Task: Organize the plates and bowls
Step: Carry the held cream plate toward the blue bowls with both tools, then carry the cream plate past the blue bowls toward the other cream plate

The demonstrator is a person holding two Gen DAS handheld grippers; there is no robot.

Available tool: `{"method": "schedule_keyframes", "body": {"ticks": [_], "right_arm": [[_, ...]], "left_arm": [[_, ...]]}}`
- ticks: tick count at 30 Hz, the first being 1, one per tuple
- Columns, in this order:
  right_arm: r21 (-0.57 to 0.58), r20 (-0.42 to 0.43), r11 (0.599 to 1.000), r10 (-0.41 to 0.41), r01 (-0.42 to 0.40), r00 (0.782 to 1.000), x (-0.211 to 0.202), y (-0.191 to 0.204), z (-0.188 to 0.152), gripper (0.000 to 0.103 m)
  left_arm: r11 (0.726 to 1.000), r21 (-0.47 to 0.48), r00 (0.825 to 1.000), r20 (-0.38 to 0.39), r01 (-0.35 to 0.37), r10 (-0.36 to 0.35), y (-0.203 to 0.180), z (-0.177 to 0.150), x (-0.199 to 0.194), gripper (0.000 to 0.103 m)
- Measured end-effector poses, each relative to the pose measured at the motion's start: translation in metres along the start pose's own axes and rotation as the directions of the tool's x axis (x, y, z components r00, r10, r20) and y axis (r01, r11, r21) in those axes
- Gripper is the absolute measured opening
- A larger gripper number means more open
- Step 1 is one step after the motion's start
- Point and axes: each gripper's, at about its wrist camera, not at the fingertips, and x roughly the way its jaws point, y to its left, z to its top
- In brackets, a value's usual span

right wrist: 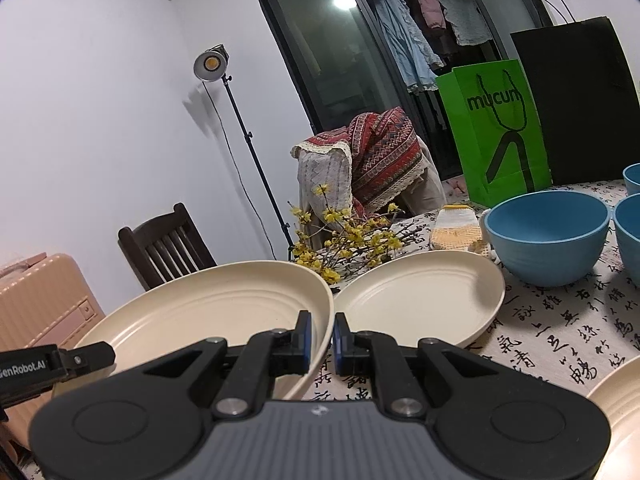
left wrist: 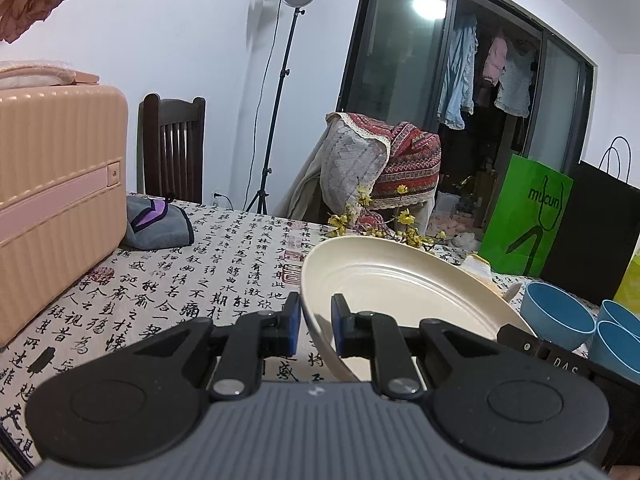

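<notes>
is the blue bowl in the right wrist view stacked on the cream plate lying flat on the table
No, the round blue bowl stands on the calligraphy-print tablecloth beside the flat cream ridged plate.

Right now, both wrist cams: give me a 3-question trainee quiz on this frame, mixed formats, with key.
1. True or false: the held plate lies flat on the table.
2. Which grippers clamp that plate's rim? A) left only B) right only C) both
3. Fill in: the second plate on the cloth sits right in front of the yellow ____.

Key
1. False: it is lifted and tilted, clear of the cloth.
2. C: the left gripper and right gripper each pinch the rim, on opposite sides.
3. Flowers. The blue bowl stands to its right.
</notes>
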Motion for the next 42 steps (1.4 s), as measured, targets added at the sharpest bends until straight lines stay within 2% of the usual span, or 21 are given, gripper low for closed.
{"method": "schedule_keyframes", "body": {"ticks": [17, 42], "right_arm": [[0.017, 0.006, 1.000, -0.008, 0.008, 1.000, -0.020, -0.016, -0.002, 0.011], [0.034, 0.012, 0.999, -0.015, 0.015, 1.000, -0.042, -0.031, -0.004, 0.011]], "left_arm": [[1.000, -0.001, 1.000, -0.002, 0.017, -0.017, -0.022, -0.010, -0.021, 0.016], [0.999, -0.024, 0.999, -0.010, 0.037, -0.037, -0.034, -0.020, -0.036, 0.016]]}}
